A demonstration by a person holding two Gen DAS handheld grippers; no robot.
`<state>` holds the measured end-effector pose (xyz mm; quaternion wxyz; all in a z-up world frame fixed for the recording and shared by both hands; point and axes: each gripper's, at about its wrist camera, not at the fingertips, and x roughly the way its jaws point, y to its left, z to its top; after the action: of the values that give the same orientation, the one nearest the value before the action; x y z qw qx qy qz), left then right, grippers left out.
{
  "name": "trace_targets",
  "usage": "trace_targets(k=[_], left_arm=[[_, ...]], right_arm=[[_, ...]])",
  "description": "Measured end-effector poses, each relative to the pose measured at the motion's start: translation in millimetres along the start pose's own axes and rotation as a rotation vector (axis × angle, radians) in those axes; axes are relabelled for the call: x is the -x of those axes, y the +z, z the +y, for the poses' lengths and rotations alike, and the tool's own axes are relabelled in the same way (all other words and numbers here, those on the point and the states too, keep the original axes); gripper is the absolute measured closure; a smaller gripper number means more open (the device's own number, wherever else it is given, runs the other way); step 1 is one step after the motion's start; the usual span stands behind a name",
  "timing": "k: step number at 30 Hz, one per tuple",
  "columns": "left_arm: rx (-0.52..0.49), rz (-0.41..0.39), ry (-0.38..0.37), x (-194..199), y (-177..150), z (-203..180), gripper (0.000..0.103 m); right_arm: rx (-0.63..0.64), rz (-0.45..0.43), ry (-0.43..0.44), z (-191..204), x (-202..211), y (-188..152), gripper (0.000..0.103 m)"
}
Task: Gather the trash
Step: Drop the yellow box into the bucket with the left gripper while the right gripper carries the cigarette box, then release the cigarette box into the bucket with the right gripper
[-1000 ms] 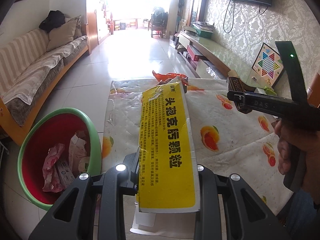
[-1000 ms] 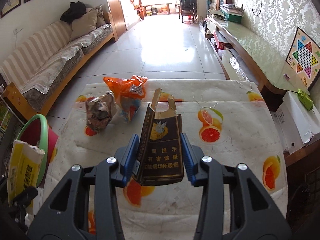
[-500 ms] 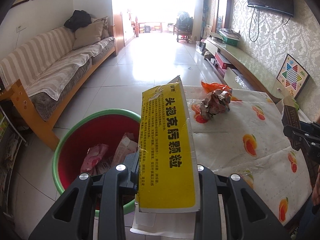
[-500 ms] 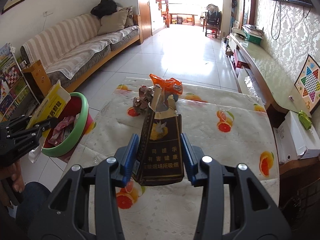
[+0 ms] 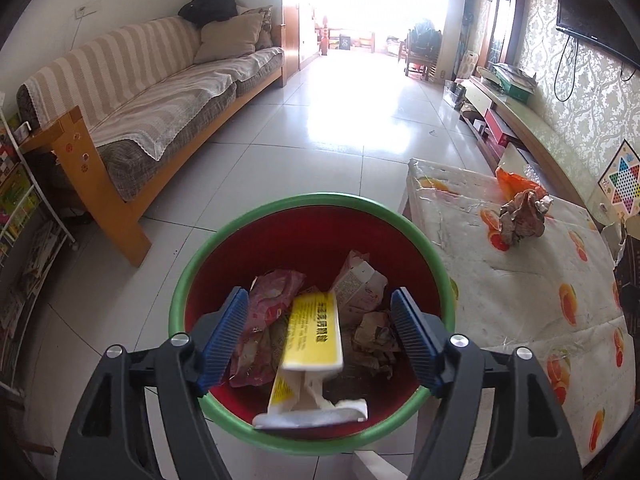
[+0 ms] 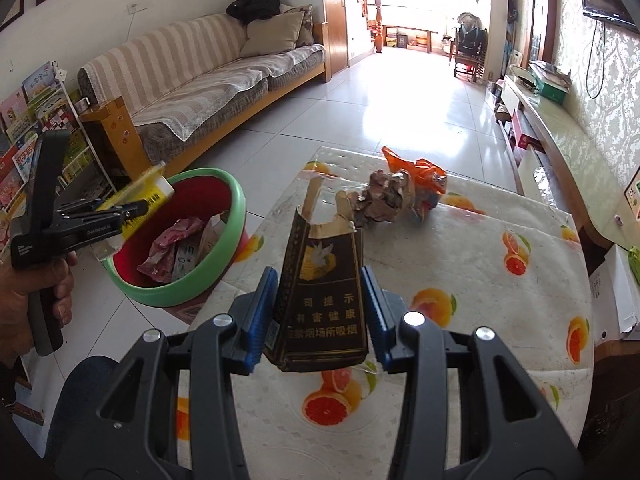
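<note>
yellow box [image 5: 316, 334], one, lies free between the left gripper [image 5: 320, 330] pads, touching neither; its jaws are opening wide over the bin. we read black chinese print down its yellow face, too blurred to copy. below it one green-rimmed red bin [image 5: 280, 216] on the tiled floor, with a pink wrapper [image 5: 266, 308], a pale carton [image 5: 360, 284] and crumpled paper [image 5: 376, 336] inside. the gripper points steeply down into the bin. on the fruit-print table [image 5: 520, 292] to the right: one crumpled brown wad [image 5: 522, 216] and one orange bag [image 5: 514, 180], touching.

right wrist view: one dark torn carton [image 6: 320, 300] stands upright, pinched between the blue pads of the right gripper [image 6: 320, 304] above the table [image 6: 480, 264]. gold print reads 有害健康, then 烟场所吸烟. the left gripper [image 6: 132, 210] shows at left, one hand [image 6: 36, 292] wrapped round its handle, the yellow box [image 6: 140, 196] at its tip over the bin's [image 6: 236, 216] near rim. wad [image 6: 382, 198] and orange bag [image 6: 420, 176] sit at the table's far end.
</note>
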<state>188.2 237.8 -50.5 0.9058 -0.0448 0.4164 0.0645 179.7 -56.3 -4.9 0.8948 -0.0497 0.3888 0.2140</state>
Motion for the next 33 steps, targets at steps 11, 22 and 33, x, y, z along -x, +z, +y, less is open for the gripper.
trace_targets(k=[11, 22, 33], left_arm=[[0.049, -0.036, 0.040, 20.6, -15.2, 35.1, 0.027], [0.108, -0.073, 0.056, 44.6, -27.0, 70.4, 0.017], [0.130, -0.071, 0.065, 55.6, -43.9, 86.4, 0.008]], right_arm=[[0.083, -0.017, 0.102, 69.7, -38.9, 39.2, 0.062], [0.173, 0.036, 0.166, 138.2, -101.7, 59.8, 0.061], [0.198, 0.148, 0.145, 170.8, -168.5, 67.9, 0.056]])
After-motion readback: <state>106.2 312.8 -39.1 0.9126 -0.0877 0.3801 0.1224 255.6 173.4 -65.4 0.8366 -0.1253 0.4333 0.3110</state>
